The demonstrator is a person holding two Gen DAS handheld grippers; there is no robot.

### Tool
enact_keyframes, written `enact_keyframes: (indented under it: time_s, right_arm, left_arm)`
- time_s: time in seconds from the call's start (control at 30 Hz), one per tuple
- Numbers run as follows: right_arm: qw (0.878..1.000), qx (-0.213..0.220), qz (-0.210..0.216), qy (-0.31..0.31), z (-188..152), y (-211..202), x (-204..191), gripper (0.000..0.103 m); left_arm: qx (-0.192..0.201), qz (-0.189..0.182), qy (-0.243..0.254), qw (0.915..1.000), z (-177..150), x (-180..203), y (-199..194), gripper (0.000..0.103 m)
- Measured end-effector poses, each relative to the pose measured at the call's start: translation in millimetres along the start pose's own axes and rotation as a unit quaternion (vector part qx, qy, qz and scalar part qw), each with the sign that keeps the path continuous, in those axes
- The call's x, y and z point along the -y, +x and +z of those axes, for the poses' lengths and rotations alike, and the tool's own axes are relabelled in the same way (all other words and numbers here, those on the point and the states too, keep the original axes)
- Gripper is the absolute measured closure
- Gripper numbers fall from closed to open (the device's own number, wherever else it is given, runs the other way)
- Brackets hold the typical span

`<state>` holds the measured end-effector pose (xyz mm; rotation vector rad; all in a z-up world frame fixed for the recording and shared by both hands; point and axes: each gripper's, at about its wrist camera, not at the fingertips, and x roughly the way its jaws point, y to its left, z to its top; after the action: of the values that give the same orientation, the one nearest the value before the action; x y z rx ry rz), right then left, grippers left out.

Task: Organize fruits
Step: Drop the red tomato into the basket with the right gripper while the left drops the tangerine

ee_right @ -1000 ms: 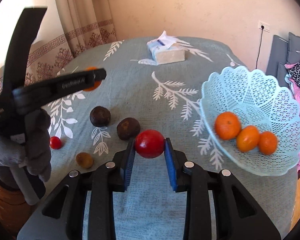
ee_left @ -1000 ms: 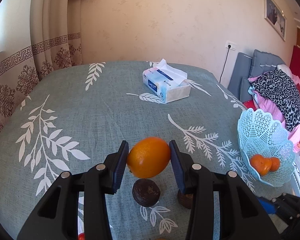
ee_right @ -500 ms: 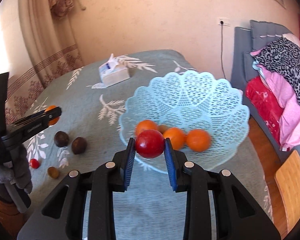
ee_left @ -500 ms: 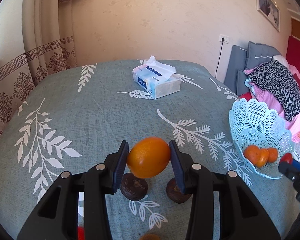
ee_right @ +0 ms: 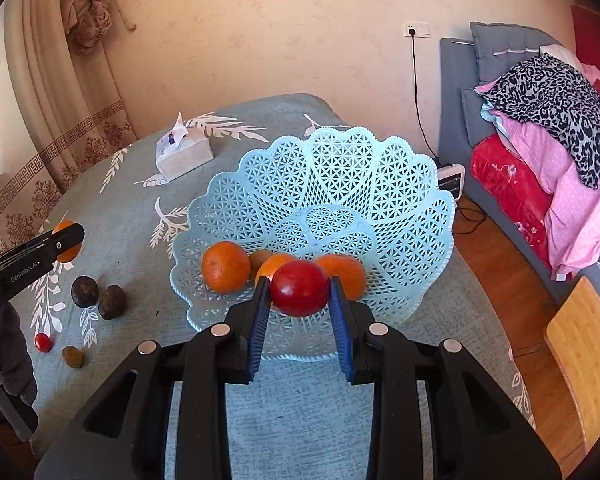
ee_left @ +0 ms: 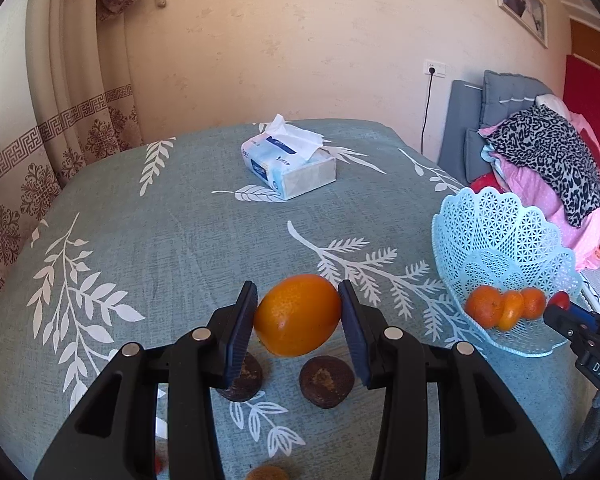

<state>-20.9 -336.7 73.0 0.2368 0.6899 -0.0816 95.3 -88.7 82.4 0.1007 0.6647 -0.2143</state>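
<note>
On the counter (ee_right: 339,408), the basket (ee_right: 379,184) is sitting right of the two dark fruits (ee_right: 98,296) and holding three oranges (ee_right: 224,266), while the tissue box (ee_right: 184,152) is lying behind them.

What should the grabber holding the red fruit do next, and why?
Probably move a little forward and lower, then let go. The right gripper is shut on the red fruit just at the near rim of the blue basket, where the oranges already lie, so the fruit seems not quite over the middle.
</note>
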Motion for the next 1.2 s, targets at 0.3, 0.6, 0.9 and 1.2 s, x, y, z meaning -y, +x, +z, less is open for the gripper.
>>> enact_keyframes:
  time_s: [0.3,0.6,0.9,1.2]
  right_arm:
    - [1.0,0.023,-0.002,0.013,0,-10,8,0.071]
    - [0.999,0.04,-0.006,0.02,-1,-16,10,0.071]
    - [0.999,0.041,0.0,0.029,-2,-16,13,0.071]
    - [0.999,0.039,0.002,0.031,-2,-15,13,0.071]
  left_arm:
    - [0.003,-0.01,0.028,0.9996,6,28,1,0.061]
    - [-0.004,-0.045,0.059,0.9972,16,69,15,0.061]
    - [-0.012,-0.073,0.079,0.9941,28,108,35,0.061]
    - [0.0,-0.082,0.103,0.9912,29,134,40,0.037]
